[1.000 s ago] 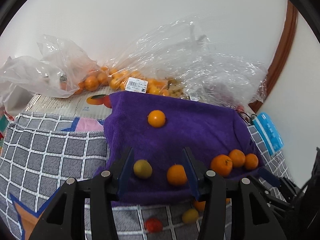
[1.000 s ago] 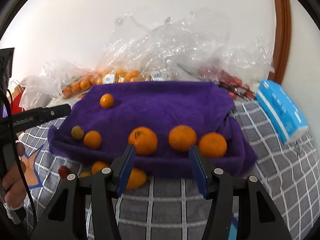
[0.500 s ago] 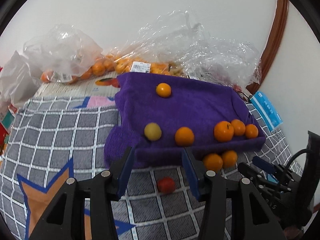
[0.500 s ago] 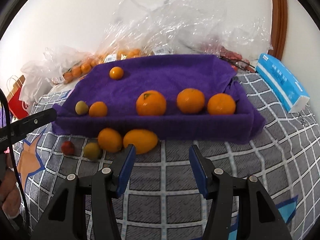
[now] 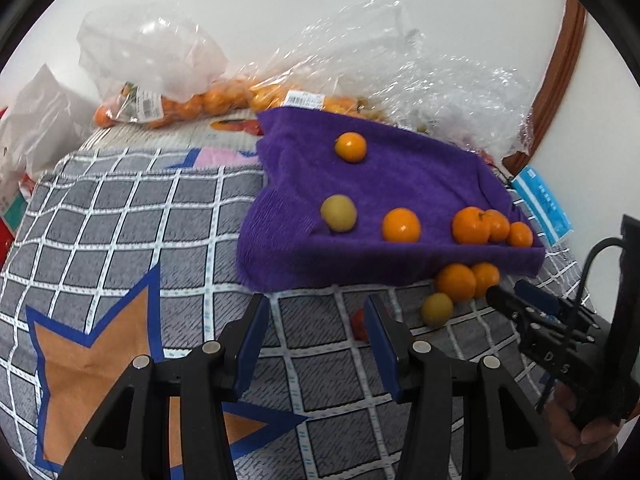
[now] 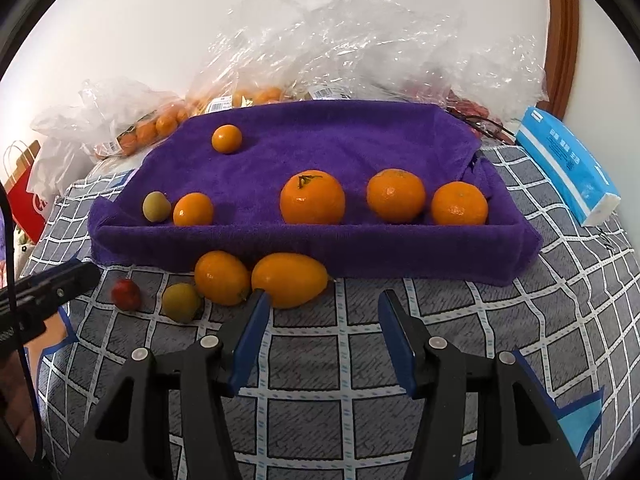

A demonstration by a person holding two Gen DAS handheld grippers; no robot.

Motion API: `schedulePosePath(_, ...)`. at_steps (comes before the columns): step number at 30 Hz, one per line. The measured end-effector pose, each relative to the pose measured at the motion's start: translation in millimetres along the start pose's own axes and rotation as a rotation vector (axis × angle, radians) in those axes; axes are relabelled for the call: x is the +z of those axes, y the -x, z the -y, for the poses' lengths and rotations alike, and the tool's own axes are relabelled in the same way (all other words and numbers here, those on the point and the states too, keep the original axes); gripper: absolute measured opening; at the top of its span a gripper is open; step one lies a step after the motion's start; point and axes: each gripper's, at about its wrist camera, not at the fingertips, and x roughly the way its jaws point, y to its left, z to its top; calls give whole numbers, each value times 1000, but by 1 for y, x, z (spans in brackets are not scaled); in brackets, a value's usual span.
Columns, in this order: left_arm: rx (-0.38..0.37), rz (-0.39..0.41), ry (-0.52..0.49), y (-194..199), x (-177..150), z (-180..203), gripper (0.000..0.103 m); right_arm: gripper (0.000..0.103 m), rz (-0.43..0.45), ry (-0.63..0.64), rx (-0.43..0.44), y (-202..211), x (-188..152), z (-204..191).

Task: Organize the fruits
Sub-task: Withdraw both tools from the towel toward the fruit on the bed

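— With both jaws spread and empty, right hand-held gripper [image 6: 320, 312] just beside oval orange fruit [image 6: 290, 280], left hand-held gripper [image 5: 316, 320] near small red fruit [image 5: 359, 322]. Risk?

— Round fruits, loose below purple towel [image 6: 360, 248] on checked cover [image 6: 360, 360]. Could roll away if nudged by one fingertip; could bruise if pinched hard.
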Motion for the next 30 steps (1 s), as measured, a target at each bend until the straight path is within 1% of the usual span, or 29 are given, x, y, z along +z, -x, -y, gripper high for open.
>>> schedulePosePath(3, 7, -3, 18, -3, -2, -4, 47, 55, 3, 24, -4, 0, 0, -4)
schedulePosePath(5, 4, 10, 33, -2, -4, -7, 47, 55, 5, 33, -6, 0, 0, -6)
schedulePosePath(8, 13, 23, 30, -1, -4, -8, 47, 55, 10, 31, -2, 0, 0, -5)
schedulePosePath(12, 43, 34, 15, -3, -6, -6, 47, 55, 29, 36, -17, 5, 0, -4)
schedulePosePath(15, 30, 42, 6, -2, -6, -5, 47, 55, 29, 27, 15, 8, 2, -3)
schedulePosePath(18, 41, 53, 13, -2, -5, -6, 47, 55, 45, 4, 23, 9, 5, 0)
schedulePosePath(22, -1, 32, 37, -4, -3, -10, 47, 55, 30, -9, 71, 7, 10, 0)
schedulePosePath(25, -13, 29, 37, -3, -3, -11, 47, 55, 8, 20, 65, 0, 12, -6)
schedulePosePath(30, -23, 12, 53, -4, -2, -13, 47, 55, -5, 44, 41, -10, 13, -8)
